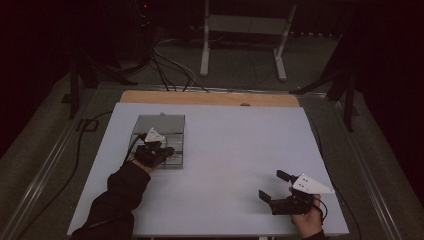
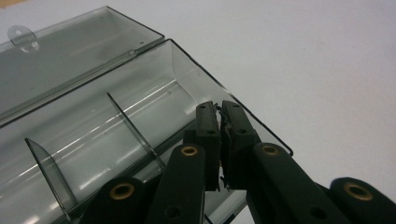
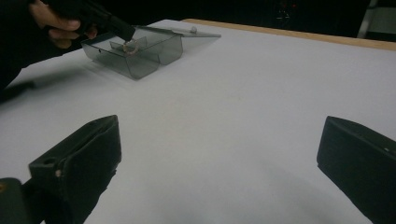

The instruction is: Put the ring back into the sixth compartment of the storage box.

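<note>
The left gripper [image 1: 167, 150] is seen in the high view over the smoky transparent plastic box [image 1: 177, 142], which lies on the white tabletop [image 1: 240, 150] with its flat lid [image 1: 160, 123] folded open on the side away from the person. In the left gripper view the jaws are closed almost together above the right-hand end of the box [image 2: 116, 126], and something thin and dark is pinched between the pads, though what it is cannot be made out there. In the right gripper view a small pale ring [image 3: 130, 45] is seen at the tips of that left gripper [image 3: 125, 32], held just above the box [image 3: 140, 56], over one of its compartments. Two thin clear dividers [image 2: 135, 128] stand upright inside the box, to the left of the closed jaws.

The right gripper [image 1: 272, 186] is held low over the tabletop, near the edge closest to the person and well apart from the box, which lies far ahead and to the left of it. Its jaws stand wide apart, and nothing is held between them; bare tabletop [image 3: 224, 140] is seen in the gap.
</note>
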`<state>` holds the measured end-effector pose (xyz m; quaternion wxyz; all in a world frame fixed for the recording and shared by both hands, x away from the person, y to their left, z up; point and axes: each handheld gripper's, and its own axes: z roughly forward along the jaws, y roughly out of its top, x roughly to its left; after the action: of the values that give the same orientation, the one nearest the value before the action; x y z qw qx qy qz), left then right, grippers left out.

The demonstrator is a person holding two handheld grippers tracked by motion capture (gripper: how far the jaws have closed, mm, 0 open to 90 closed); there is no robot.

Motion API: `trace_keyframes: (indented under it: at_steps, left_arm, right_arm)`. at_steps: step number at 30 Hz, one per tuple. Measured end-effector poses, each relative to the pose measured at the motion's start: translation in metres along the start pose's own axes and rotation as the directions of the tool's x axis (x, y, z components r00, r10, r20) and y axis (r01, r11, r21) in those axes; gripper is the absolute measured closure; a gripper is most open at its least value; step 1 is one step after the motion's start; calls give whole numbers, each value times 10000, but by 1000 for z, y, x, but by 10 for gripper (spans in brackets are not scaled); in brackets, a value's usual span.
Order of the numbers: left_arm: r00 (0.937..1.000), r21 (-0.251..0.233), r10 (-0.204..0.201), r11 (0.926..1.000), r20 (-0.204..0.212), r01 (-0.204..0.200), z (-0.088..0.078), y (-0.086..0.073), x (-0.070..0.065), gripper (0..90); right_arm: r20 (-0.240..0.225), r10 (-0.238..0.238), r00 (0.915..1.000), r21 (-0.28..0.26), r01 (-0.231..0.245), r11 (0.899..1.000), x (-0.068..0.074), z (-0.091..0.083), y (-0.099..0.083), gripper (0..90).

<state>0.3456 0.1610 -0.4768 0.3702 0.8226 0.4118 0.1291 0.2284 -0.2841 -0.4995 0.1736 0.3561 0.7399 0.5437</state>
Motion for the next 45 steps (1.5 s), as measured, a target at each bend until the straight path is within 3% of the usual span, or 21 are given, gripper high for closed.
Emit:
trace_keyframes:
  at_steps: [10,20,23,27,31,38,45]
  left_arm:
    - [10000,487,47,9988,78,-51,7,-1,-1,881]
    - [9999,256,-147,9996,-65,149,3,0,-1,858]
    - [9996,210,-217,9995,-178,221,0,1,0,769]
    - [9995,-140,-296,9995,-60,295,-7,5,-2,578]
    - [9998,-180,-178,9997,-15,178,-11,7,-6,392]
    - [9992,-330,-389,9987,-24,388,-18,6,-5,202]
    - [9988,-502,-478,9976,59,480,-30,4,-4,103]
  right_arm:
    - [1,-24,10000,29,24,10000,0,0,0,0]
    - [6,-27,10000,31,27,10000,0,0,0,0]
    - [25,35,10000,37,-35,10000,0,0,0,0]
    - [30,17,10000,38,-17,10000,0,0,0,0]
    - [24,-3,10000,40,3,10000,0,0,0,0]
    - [24,13,10000,42,-13,10000,0,0,0,0]
    - [38,42,10000,38,-42,10000,0,0,0,0]
